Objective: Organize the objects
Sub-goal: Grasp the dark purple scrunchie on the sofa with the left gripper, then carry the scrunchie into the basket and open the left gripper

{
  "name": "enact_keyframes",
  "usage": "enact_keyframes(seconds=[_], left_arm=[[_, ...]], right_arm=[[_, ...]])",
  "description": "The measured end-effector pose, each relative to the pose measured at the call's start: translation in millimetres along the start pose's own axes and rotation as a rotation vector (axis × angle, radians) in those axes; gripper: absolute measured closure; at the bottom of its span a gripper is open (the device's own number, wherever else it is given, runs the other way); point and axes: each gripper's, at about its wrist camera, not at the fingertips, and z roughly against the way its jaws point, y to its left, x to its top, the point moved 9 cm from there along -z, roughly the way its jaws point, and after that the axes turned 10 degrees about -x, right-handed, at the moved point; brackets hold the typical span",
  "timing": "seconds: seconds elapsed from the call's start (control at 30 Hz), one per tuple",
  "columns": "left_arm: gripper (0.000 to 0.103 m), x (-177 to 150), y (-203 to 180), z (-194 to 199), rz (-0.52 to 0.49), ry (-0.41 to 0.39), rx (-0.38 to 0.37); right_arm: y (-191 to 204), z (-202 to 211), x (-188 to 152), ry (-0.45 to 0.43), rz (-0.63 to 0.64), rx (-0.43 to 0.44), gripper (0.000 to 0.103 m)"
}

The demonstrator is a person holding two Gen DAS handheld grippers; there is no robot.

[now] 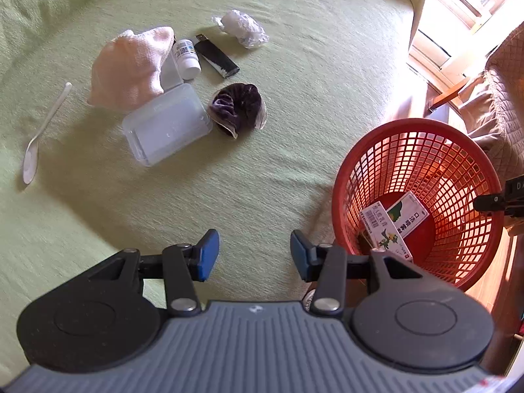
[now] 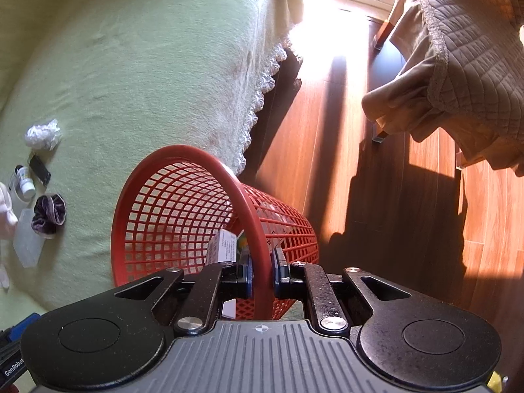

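The right gripper (image 2: 262, 276) pinches the rim of the red basket (image 2: 183, 203) at the edge of the green bed (image 1: 262, 180). 2 boxes (image 1: 393, 222) lie inside it. The left gripper (image 1: 254, 255) hangs spread and empty over the bed. Farther off lie a clear tub (image 1: 167, 127), purple scrunchie (image 1: 237, 106), pink cloth (image 1: 131, 68), bottle (image 1: 187, 59), lighter (image 1: 216, 55), crumpled plastic (image 1: 244, 28) and a spoon (image 1: 39, 140).
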Motion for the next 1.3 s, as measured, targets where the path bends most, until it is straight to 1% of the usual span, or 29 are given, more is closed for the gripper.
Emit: enact_keyframes(seconds=[0.1, 0.27, 0.4, 0.5, 0.6, 0.7, 0.8, 1.03, 1.17, 1.2, 1.23, 1.27, 1.3], left_arm=[[0.061, 4, -1, -1, -0.010, -0.010, 0.002], [0.061, 14, -2, -6, -0.046, -0.024, 0.013], [0.059, 32, -1, -11, -0.080, -0.050, 0.020], [0.056, 48, 0, -15, -0.118, -0.074, 0.030], [0.056, 64, 1, -22, -0.170, -0.087, 0.044], [0.055, 79, 3, -31, -0.212, -0.088, 0.055], [0.053, 90, 4, -43, -0.231, -0.086, 0.056], [0.053, 104, 8, -70, -0.266, -0.049, 0.066], [0.060, 105, 10, -81, -0.267, -0.022, 0.076], [0.067, 105, 11, -83, -0.265, -0.018, 0.079], [0.069, 105, 13, -84, -0.261, -0.014, 0.084], [0.078, 105, 14, -85, -0.258, -0.012, 0.085], [0.081, 105, 15, -85, -0.255, -0.015, 0.088]], right_arm=[[-6, 2, 11, -0.005, -0.035, 0.005, 0.095], [-10, 10, 33, -0.053, -0.063, -0.018, 0.096], [-8, 13, 49, -0.091, -0.063, -0.050, 0.096], [-3, 13, 56, -0.101, -0.050, -0.066, 0.096], [0, 12, 59, -0.102, -0.040, -0.075, 0.096], [0, 11, 60, -0.098, -0.042, -0.077, 0.096], [-1, 10, 61, -0.094, -0.050, -0.080, 0.096], [1, 10, 67, -0.096, -0.045, -0.086, 0.095], [4, 11, 69, -0.106, -0.023, -0.093, 0.095], [6, 12, 69, -0.109, -0.015, -0.096, 0.095], [6, 12, 69, -0.110, -0.010, -0.098, 0.095], [7, 12, 69, -0.112, -0.005, -0.100, 0.095], [8, 13, 69, -0.114, 0.001, -0.102, 0.095]])
